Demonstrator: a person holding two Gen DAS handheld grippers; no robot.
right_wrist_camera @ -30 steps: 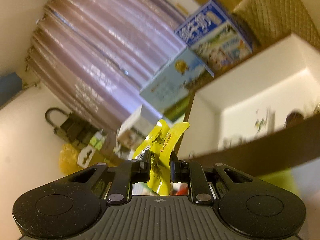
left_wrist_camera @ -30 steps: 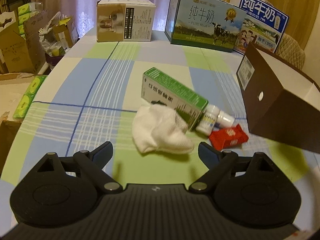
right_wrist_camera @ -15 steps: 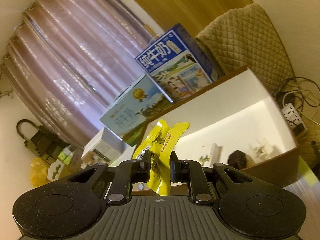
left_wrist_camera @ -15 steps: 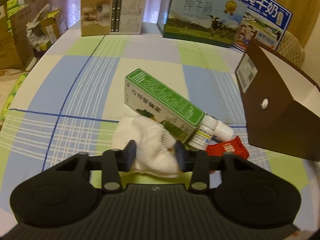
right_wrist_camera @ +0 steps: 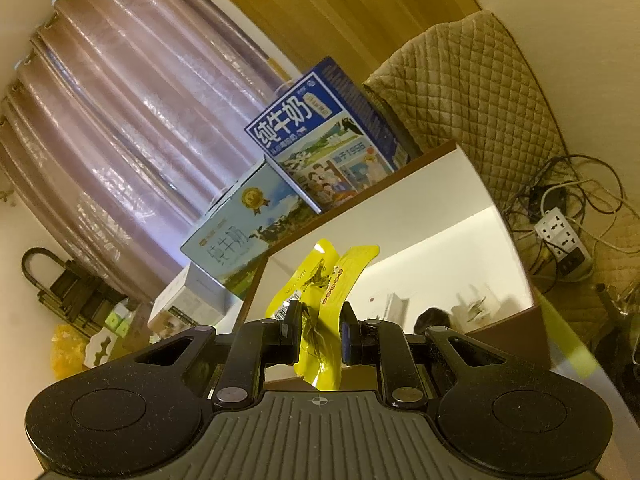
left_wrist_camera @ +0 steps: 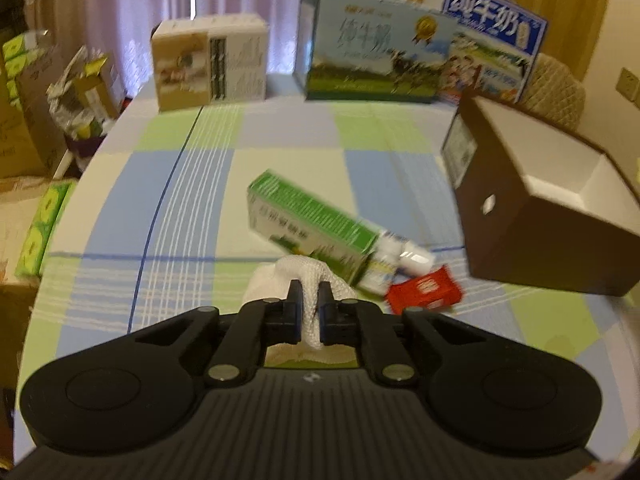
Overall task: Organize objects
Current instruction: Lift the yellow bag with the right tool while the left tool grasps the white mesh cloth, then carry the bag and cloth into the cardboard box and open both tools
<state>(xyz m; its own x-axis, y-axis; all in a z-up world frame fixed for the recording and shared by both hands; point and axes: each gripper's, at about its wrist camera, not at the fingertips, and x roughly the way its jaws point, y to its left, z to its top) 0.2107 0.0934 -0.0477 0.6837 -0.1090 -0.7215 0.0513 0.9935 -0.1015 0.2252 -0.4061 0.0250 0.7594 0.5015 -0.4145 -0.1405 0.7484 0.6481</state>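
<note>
Left gripper [left_wrist_camera: 309, 307]: closed on a white knitted cloth [left_wrist_camera: 301, 280], fabric pinched between both fingers, the rest bunched on the desk [left_wrist_camera: 192, 184] covered in a blue, green and white checked cloth. Directly behind the white cloth, touching it: long green-and-white carton [left_wrist_camera: 310, 222] lying flat at an angle. At the carton's right end: small white plastic bottle [left_wrist_camera: 400, 260] on its side. Just beside the bottle, nearer the camera: red foil packet [left_wrist_camera: 425, 290]. To the right of these: brown cardboard box with white interior [left_wrist_camera: 532, 216], open at the top. Along the far desk edge: beige carton [left_wrist_camera: 210, 66], light-blue milk case [left_wrist_camera: 376, 46], dark-blue milk case [left_wrist_camera: 500, 40].

Right gripper [right_wrist_camera: 321, 326]: closed on a crumpled yellow snack packet [right_wrist_camera: 326, 292], held above the open brown box [right_wrist_camera: 440, 256], clear of its rim. Inside that box: several items, blurred, not identifiable. Beyond the box: both milk cases, quilted tan chair back [right_wrist_camera: 468, 92], white power strip with cables [right_wrist_camera: 560, 236] on the floor.
</note>
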